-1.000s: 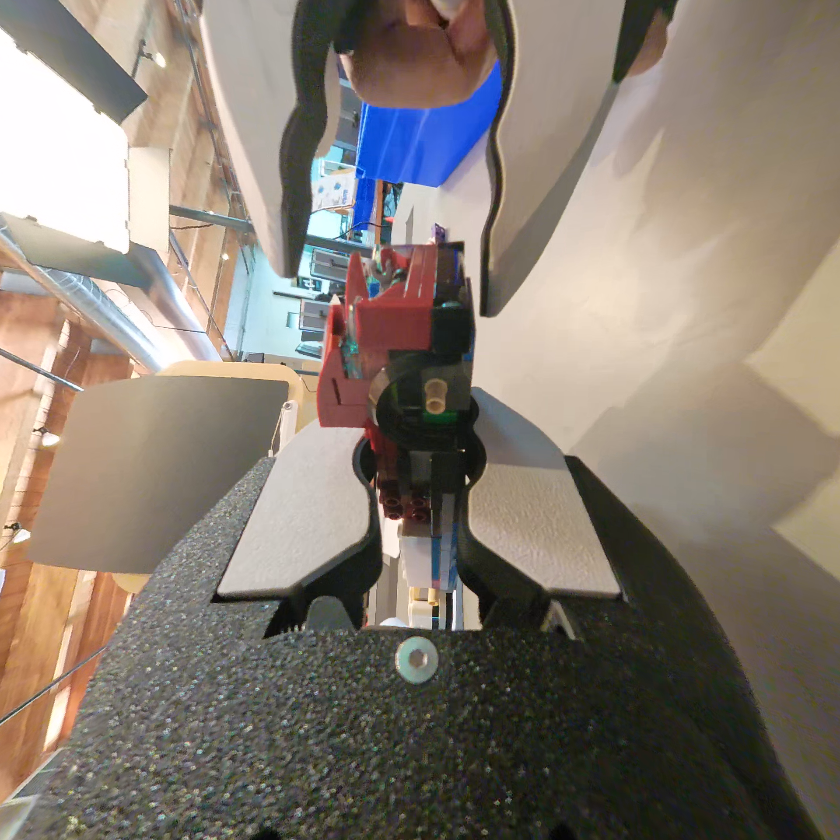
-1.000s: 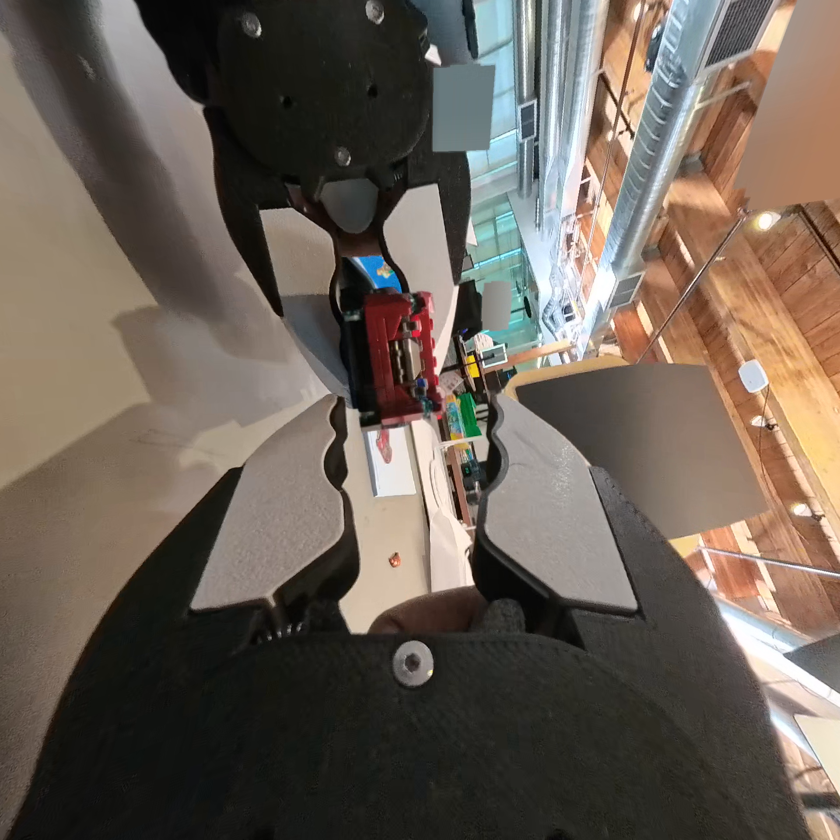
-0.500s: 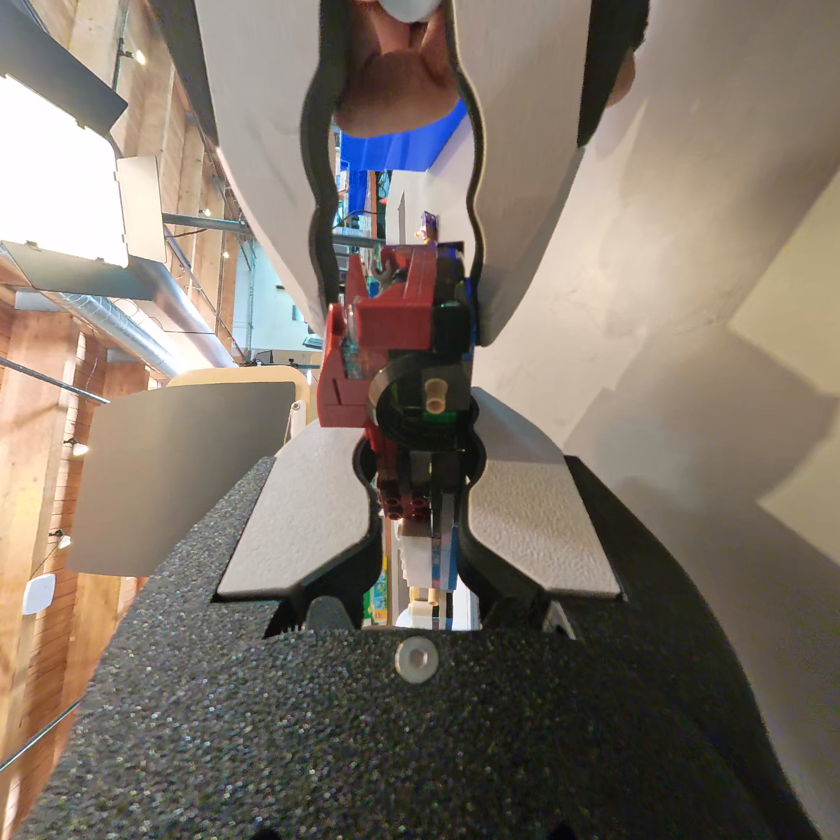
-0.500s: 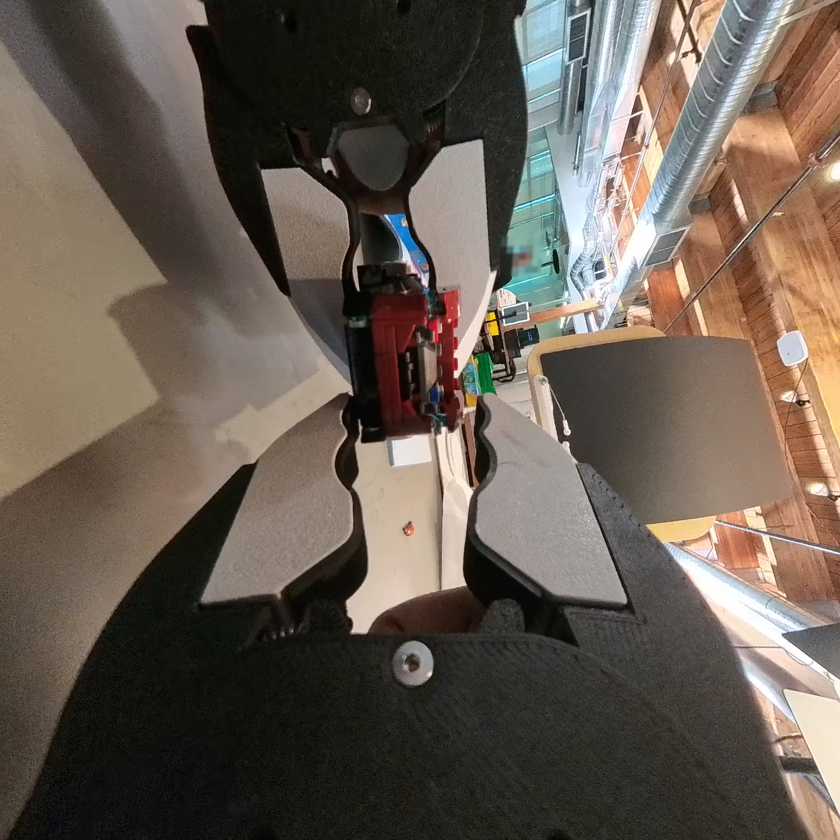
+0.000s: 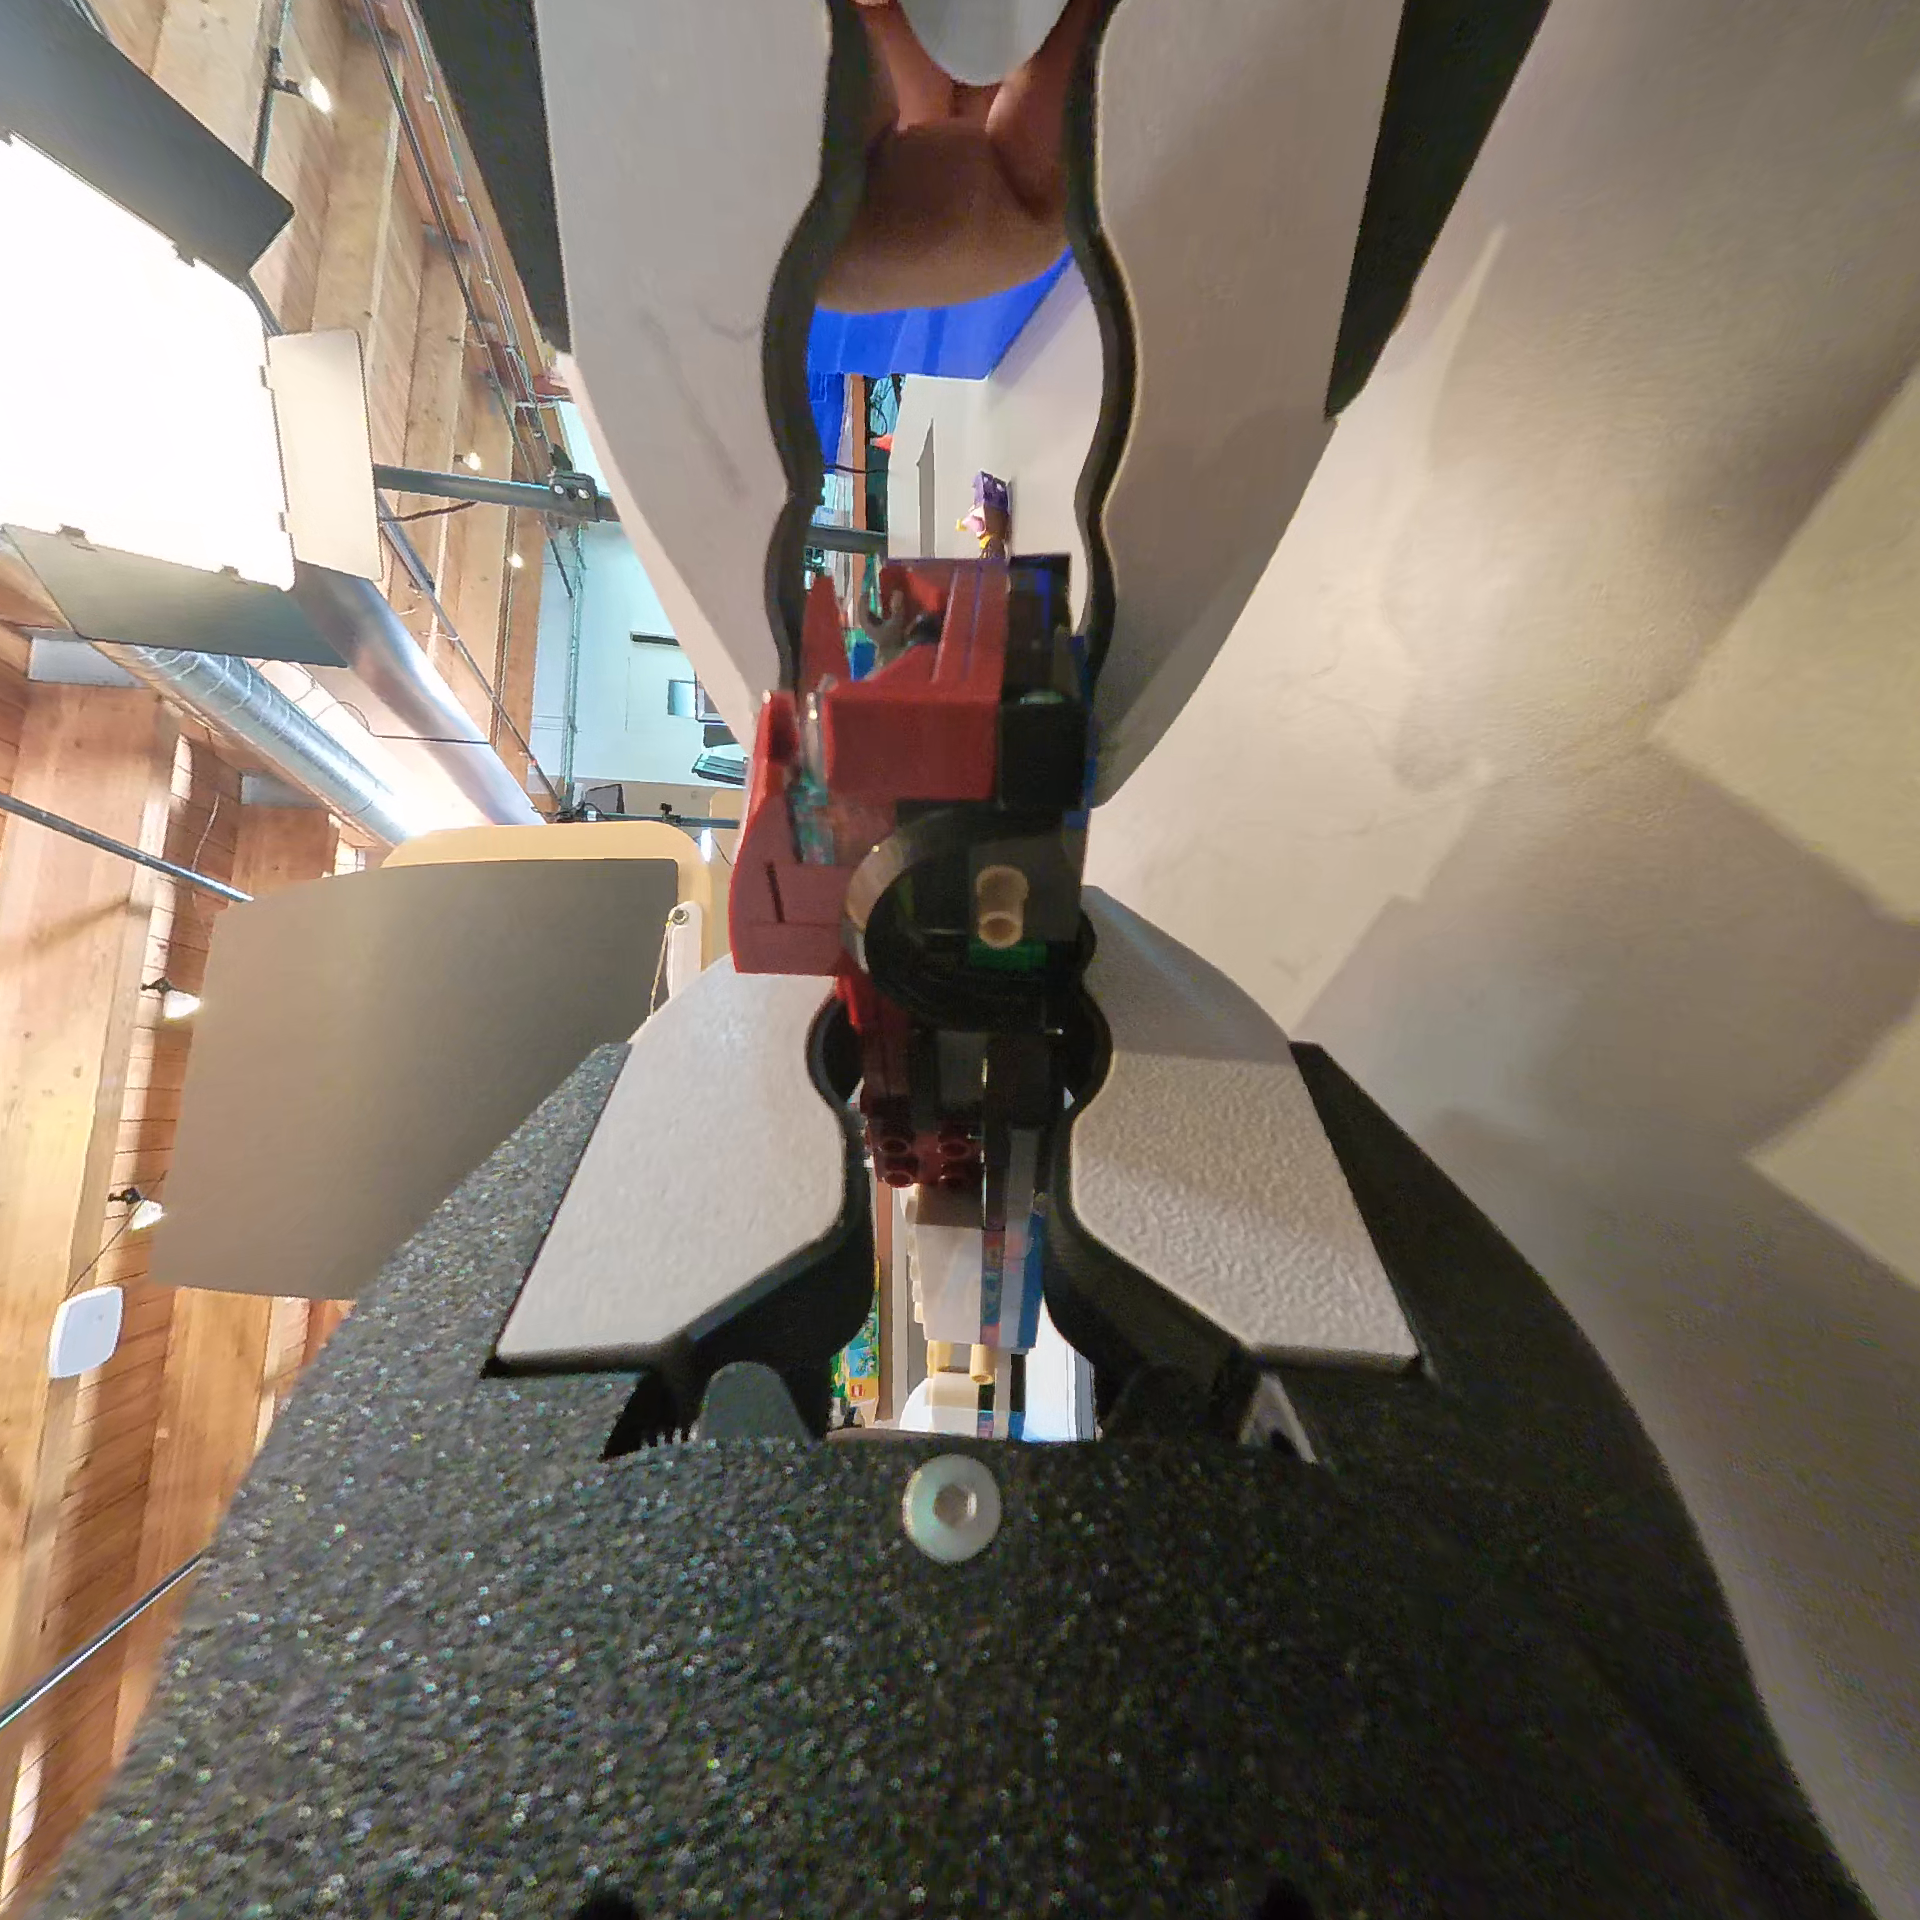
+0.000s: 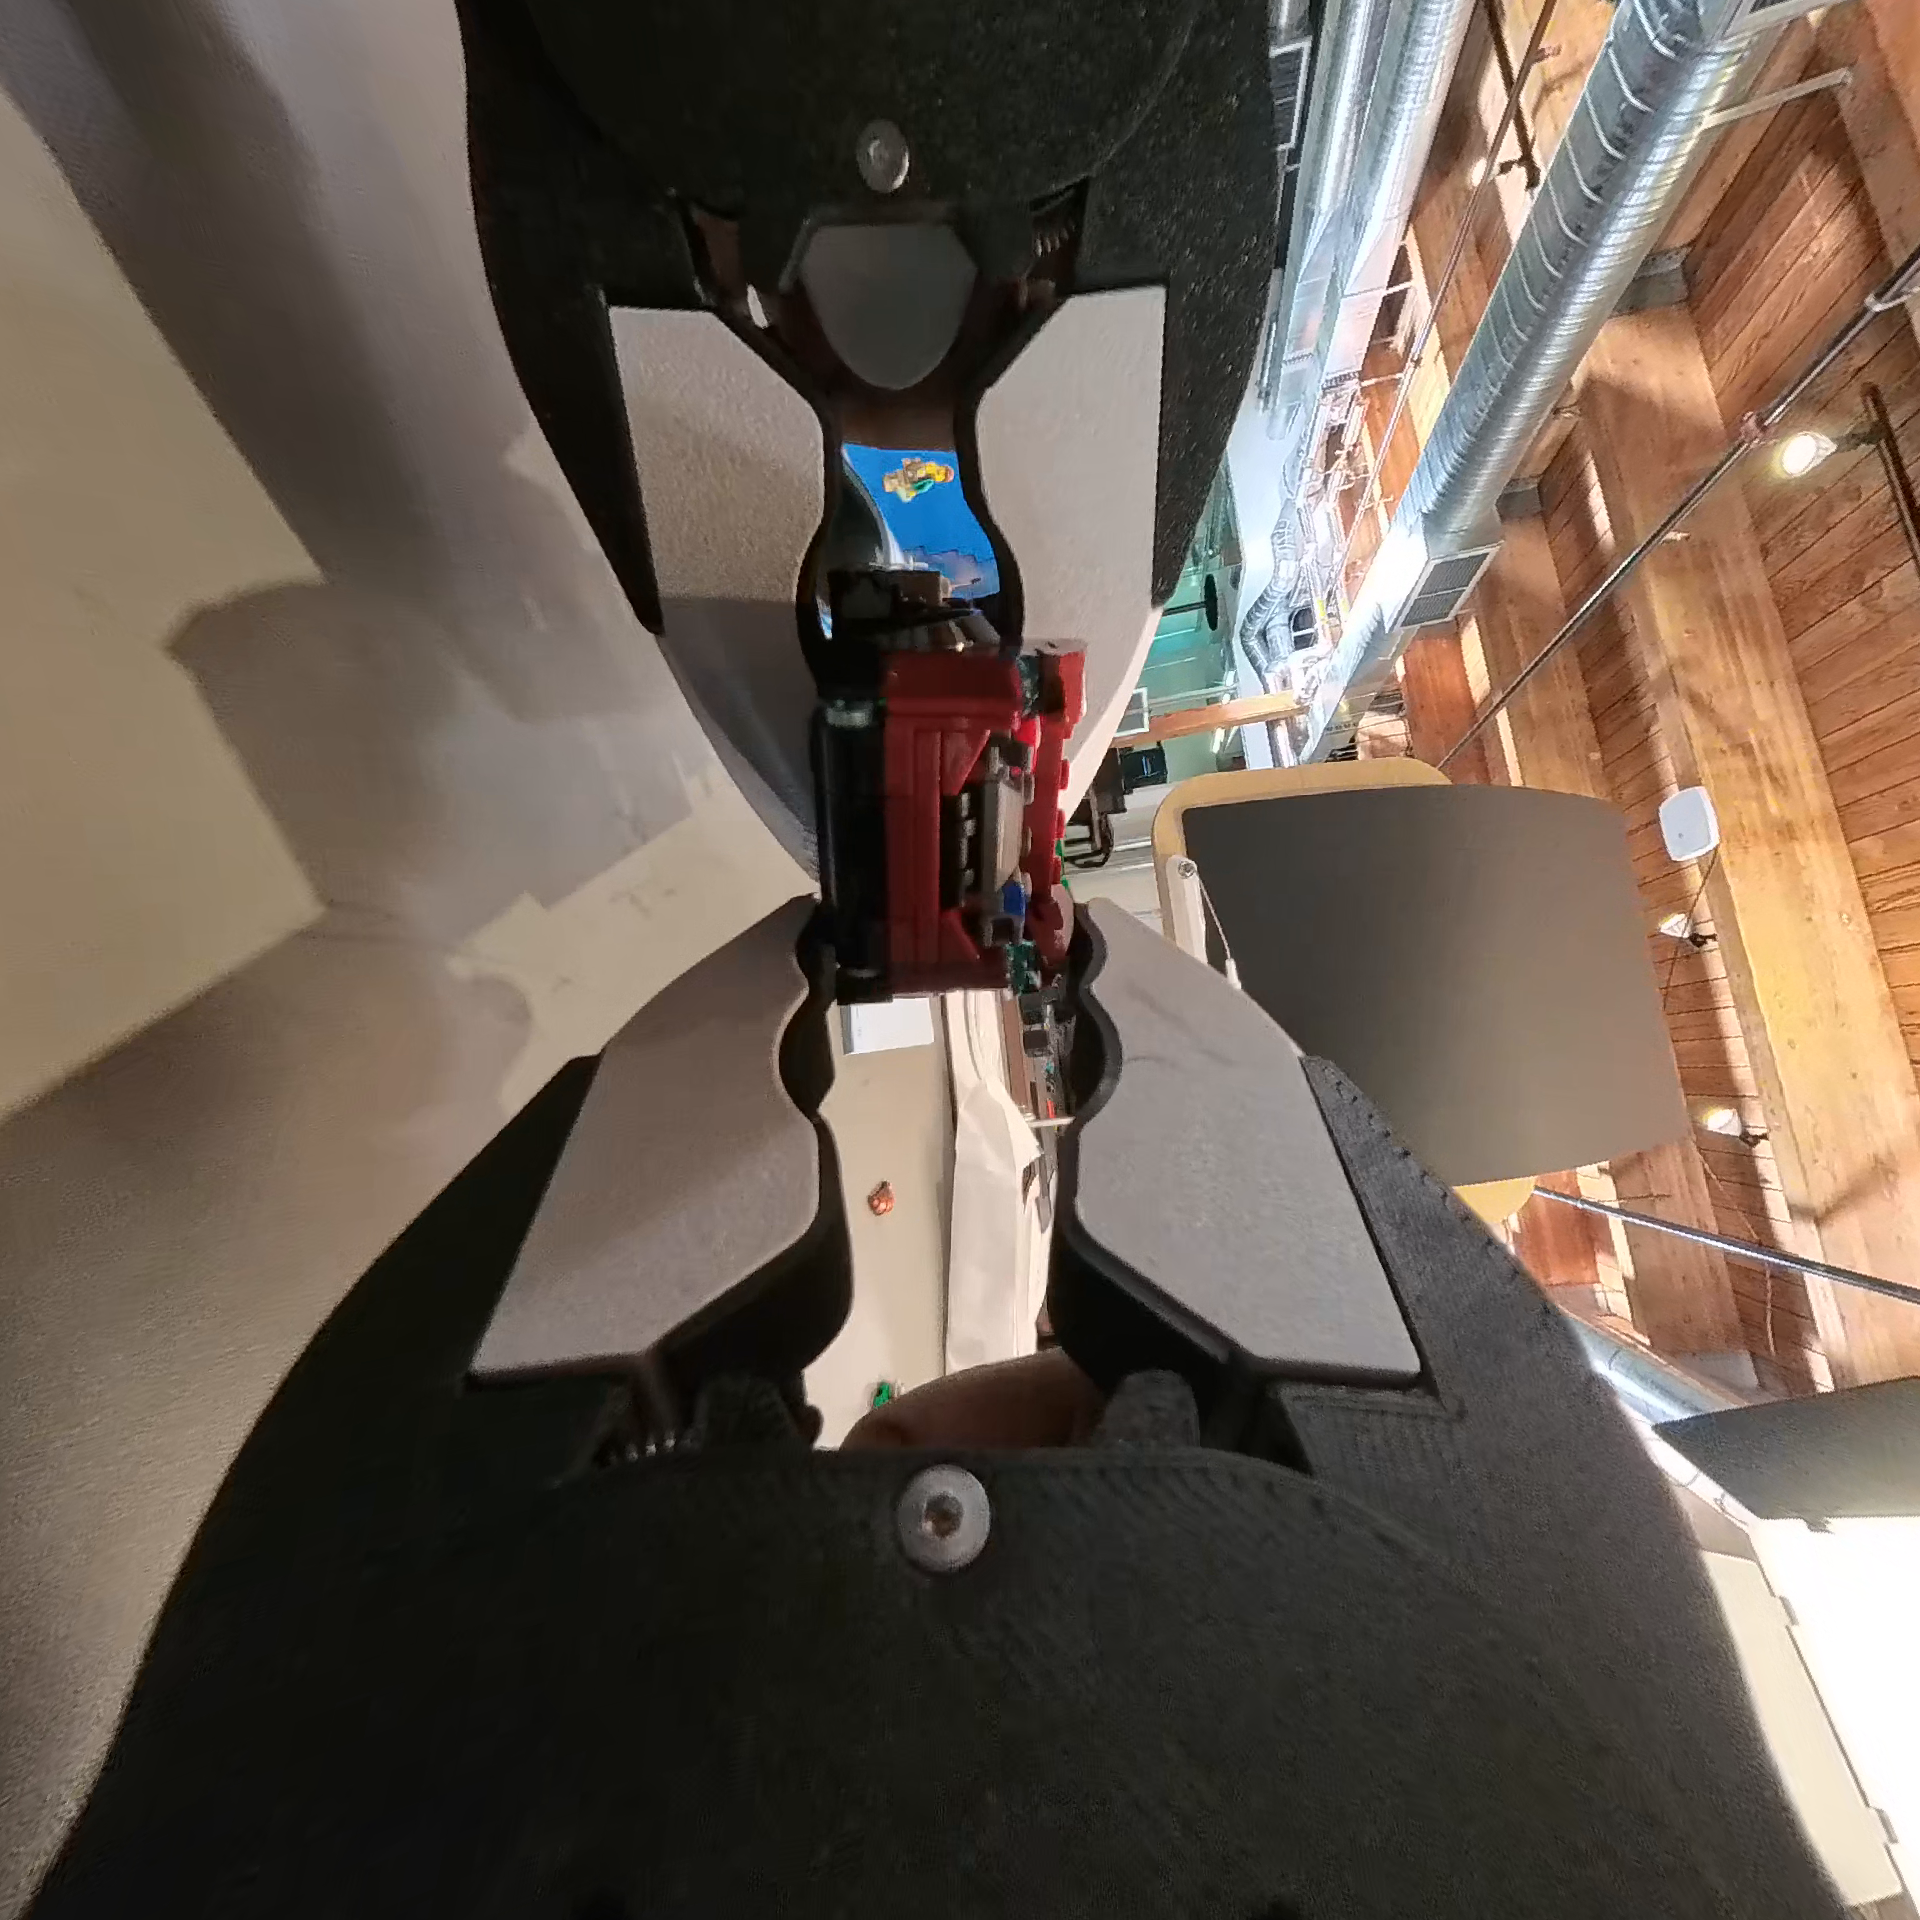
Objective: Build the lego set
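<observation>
red and black brick-built toy car (image 5: 914,790) is being held up in the air between both tools. the left gripper (image 5: 951,997) is being kept clenched on its rear end, as a second ago. the right gripper (image 6: 945,935), wide apart a second ago, is now being narrowed onto the front end, both pads (image 6: 805,951) touching it. a black wheel (image 5: 966,914) with a tan axle pin is being shown. a grey-backed chair (image 6: 1403,977) is being seen behind.
</observation>
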`<action>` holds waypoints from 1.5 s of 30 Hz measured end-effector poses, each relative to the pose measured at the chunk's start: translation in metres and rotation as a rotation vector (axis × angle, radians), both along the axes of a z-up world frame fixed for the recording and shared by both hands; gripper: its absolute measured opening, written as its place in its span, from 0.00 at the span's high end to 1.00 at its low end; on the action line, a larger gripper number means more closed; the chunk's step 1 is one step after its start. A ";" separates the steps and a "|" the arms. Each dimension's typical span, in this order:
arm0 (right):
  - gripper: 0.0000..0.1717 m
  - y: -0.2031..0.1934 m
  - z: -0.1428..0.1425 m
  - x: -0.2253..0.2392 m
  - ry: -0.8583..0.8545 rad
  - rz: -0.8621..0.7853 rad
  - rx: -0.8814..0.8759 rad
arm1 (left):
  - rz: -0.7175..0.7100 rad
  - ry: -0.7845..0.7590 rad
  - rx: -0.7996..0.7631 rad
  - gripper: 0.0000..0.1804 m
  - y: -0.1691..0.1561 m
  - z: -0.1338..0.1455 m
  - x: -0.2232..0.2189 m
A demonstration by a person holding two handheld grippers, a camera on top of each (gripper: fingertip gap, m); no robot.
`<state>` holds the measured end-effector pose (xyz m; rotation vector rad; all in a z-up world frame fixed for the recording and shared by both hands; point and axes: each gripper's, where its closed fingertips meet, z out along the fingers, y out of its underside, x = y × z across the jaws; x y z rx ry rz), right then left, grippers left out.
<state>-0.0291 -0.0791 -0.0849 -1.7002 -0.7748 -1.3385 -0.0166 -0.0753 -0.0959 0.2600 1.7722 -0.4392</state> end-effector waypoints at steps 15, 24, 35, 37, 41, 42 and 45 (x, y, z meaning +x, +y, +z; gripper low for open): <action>0.76 0.000 0.000 0.001 -0.017 0.006 -0.022 | 0.009 0.020 -0.003 0.80 0.000 -0.001 0.001; 0.76 -0.001 -0.001 0.002 -0.026 0.003 -0.036 | 0.008 0.025 -0.005 0.81 -0.001 -0.002 0.001; 0.75 0.000 -0.002 0.002 0.013 -0.004 -0.036 | 0.003 0.031 -0.023 0.80 -0.001 -0.004 0.002; 0.75 0.000 -0.001 0.001 0.023 0.010 -0.015 | -0.012 0.032 -0.037 0.80 -0.001 -0.004 0.002; 0.73 0.000 0.006 -0.004 0.053 0.049 0.040 | -0.056 0.046 -0.107 0.80 -0.004 0.000 -0.001; 0.71 0.000 0.008 -0.005 0.066 0.057 0.048 | -0.067 0.037 -0.117 0.80 -0.004 0.001 -0.001; 0.67 -0.002 0.013 -0.009 0.097 0.090 0.071 | -0.105 0.004 -0.151 0.80 -0.001 0.004 -0.002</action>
